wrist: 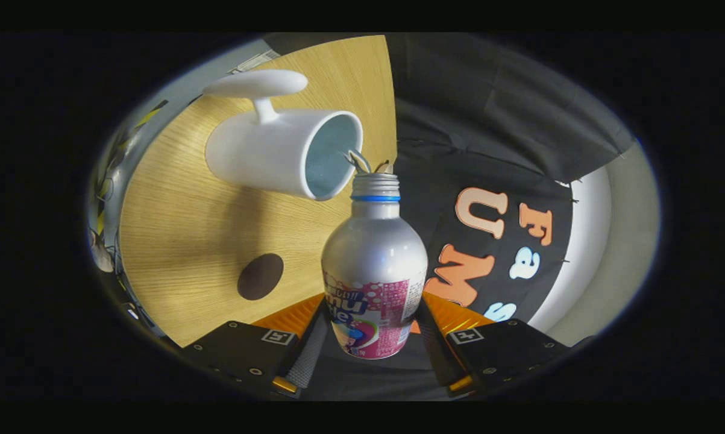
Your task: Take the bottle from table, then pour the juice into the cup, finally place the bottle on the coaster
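Gripper [371, 328] closed on bottle [374, 271], both fingers pressed against its labelled lower body. View rolled sideways: bottle tipped for the pour. Open mouth sits at the rim of white cup [281, 154], which stands on wooden table [175, 223]. Thin stream apparently entering cup; hard to confirm. Dark round coaster [260, 276] lies apart from cup, nearer the fingers, unoccupied.

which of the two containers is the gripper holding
The silver bottle, clamped between the hand-held gripper fingers; the white cup sits beyond on the wooden table.
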`<state>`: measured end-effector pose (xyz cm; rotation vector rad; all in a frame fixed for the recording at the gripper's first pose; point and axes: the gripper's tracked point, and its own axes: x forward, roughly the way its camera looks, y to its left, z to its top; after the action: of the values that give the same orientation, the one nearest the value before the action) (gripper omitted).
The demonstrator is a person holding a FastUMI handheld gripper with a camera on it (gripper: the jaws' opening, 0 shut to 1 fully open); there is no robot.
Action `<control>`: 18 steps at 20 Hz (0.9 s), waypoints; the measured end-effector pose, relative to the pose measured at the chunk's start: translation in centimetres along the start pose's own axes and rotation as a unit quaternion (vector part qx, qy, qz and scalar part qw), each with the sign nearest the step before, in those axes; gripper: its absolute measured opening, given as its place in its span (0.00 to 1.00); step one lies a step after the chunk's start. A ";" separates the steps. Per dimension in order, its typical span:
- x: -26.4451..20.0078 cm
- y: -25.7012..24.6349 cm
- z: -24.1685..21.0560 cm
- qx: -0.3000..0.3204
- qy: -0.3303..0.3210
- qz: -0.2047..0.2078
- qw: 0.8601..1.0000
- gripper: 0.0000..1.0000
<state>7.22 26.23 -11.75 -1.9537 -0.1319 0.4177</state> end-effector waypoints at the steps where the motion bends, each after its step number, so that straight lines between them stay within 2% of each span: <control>1: 0.0 -0.1 0.0 -0.002 0.000 0.000 1.000 0.77; 18: 0.2 -1.2 0.0 -0.039 0.006 0.001 0.999 0.77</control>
<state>7.52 26.77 -10.74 -2.0321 -0.1399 0.4066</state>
